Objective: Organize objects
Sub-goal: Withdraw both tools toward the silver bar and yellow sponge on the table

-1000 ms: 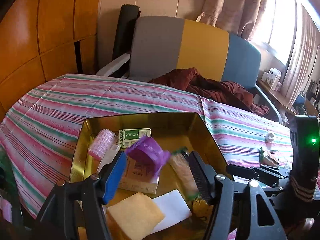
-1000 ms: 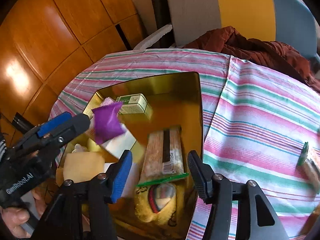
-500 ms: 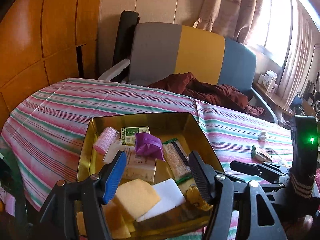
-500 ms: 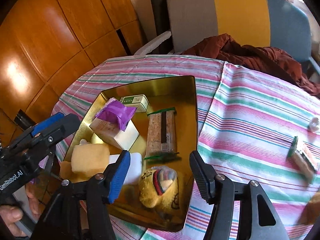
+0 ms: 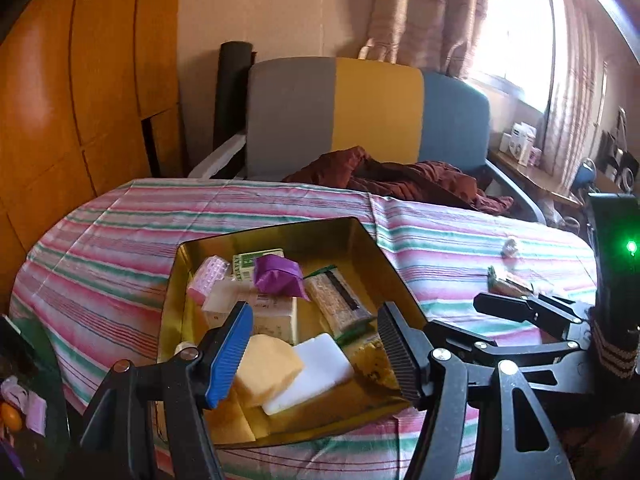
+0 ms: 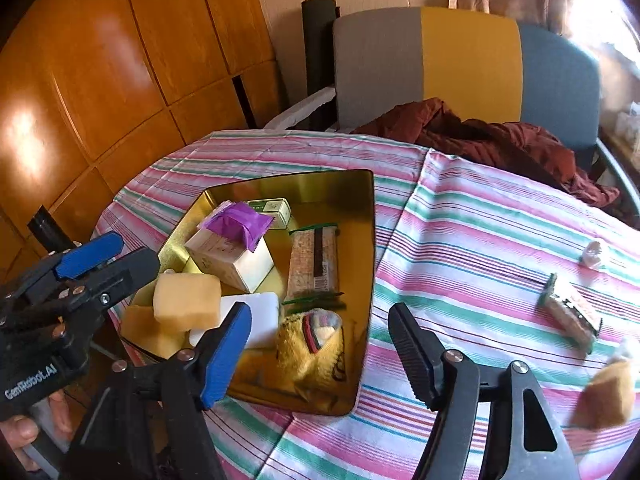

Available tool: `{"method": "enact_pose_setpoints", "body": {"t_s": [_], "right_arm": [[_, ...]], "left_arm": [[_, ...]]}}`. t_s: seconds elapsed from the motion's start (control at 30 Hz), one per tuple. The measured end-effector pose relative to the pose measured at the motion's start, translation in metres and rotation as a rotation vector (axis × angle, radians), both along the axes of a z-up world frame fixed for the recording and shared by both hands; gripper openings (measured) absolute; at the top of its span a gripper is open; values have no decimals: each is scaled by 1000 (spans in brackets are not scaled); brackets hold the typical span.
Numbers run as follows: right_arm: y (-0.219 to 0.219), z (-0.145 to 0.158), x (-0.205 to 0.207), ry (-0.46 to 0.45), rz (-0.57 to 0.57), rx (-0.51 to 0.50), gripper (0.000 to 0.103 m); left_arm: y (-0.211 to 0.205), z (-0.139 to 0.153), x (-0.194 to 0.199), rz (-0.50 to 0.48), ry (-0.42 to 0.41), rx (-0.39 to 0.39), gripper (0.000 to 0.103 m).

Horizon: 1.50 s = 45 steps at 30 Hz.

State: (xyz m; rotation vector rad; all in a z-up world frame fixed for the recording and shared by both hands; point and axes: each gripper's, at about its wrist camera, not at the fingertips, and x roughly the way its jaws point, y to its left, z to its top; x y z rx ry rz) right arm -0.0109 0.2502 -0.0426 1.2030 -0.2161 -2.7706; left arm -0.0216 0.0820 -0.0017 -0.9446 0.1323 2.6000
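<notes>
Right wrist view is showing the right gripper (image 6: 320,350) hanging above the near edge of the shiny gold metal tray (image 6: 366,240); its jaws have just been opening and are standing spread, with nothing between them. Left gripper (image 5: 314,346) is also standing spread and empty, over the near part of the tray (image 5: 396,280). This tray is lying on the pink, green and white striped tablecloth (image 6: 460,216). Inside it, the purple crinkled foil packet (image 6: 238,224) is resting on top of the cream cardboard box (image 6: 232,260), at the far left. Right of the box, the long grain bar in clear wrapper (image 6: 314,264) is lying. Near the left edge, the yellow sponge block (image 6: 186,298) is leaning beside the white foam block (image 6: 260,312). Far to the right on the cloth, well apart from the tray, another wrapped bar (image 6: 570,312) is lying.
</notes>
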Motion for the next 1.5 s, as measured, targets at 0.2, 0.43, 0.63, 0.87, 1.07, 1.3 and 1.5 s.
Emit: {"method": "enact_pose_setpoints", "body": {"t_s": [0.2,0.43,0.63,0.87,1.07,1.3,1.5], "right_arm": [[16,0,16,5,-46,-8,73],[43,2,30,13,-118,-18,75],[70,5,41,18,-182,-21,75],[111,7,58,18,-277,-17,76],[144,10,73,16,-355,-5,77],[182,13,89,22,-440,-1,78],[214,16,101,22,-505,3,79]], "left_arm": [[17,3,14,-53,21,-35,66],[37,3,26,-125,33,-61,66],[54,1,31,-180,29,-82,66],[77,-1,37,-245,28,-105,66],[97,-5,41,-299,23,-128,66],[119,-10,40,-348,15,-156,66],[140,-15,38,-385,9,-177,66]]}}
